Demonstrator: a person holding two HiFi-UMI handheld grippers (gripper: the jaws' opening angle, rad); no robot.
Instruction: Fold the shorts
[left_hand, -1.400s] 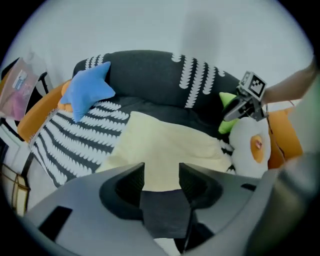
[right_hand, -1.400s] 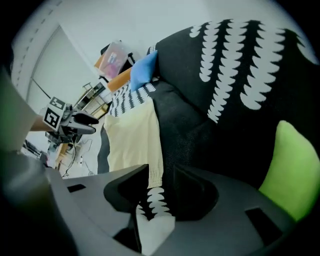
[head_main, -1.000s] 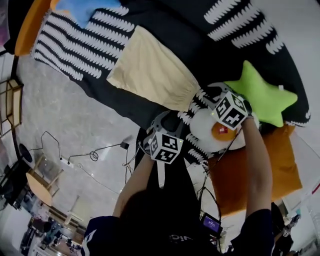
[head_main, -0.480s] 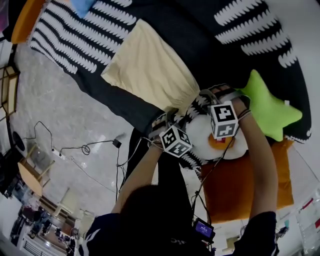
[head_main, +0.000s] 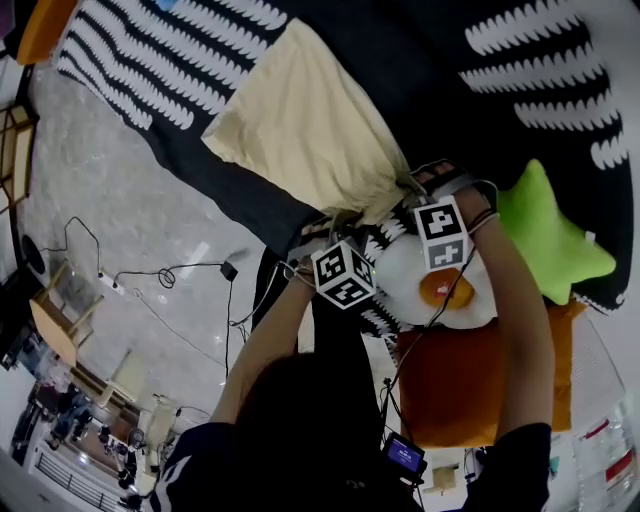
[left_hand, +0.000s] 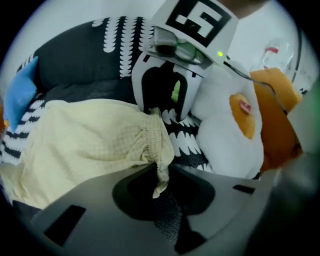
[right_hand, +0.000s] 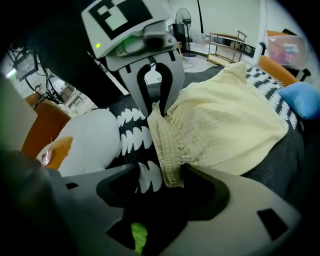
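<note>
Closing left gripper (left_hand: 167, 187) narrow, pinching shorts (left_hand: 90, 145) waistband at lower centre, opening right gripper (right_hand: 167, 187) wide, straddling other waistband corner, not pressing.

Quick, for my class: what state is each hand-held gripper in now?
Left hand-held gripper: jaws just closed further, pinching the shorts at a waistband corner.
Right hand-held gripper: jaws just opened, open around the waistband.

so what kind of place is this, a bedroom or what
Probably a bed set up in a workroom or studio rather than a home bedroom: a patterned blanket with a star cushion and fried-egg cushion, but loose cables trail over the hard floor beside it.
</note>
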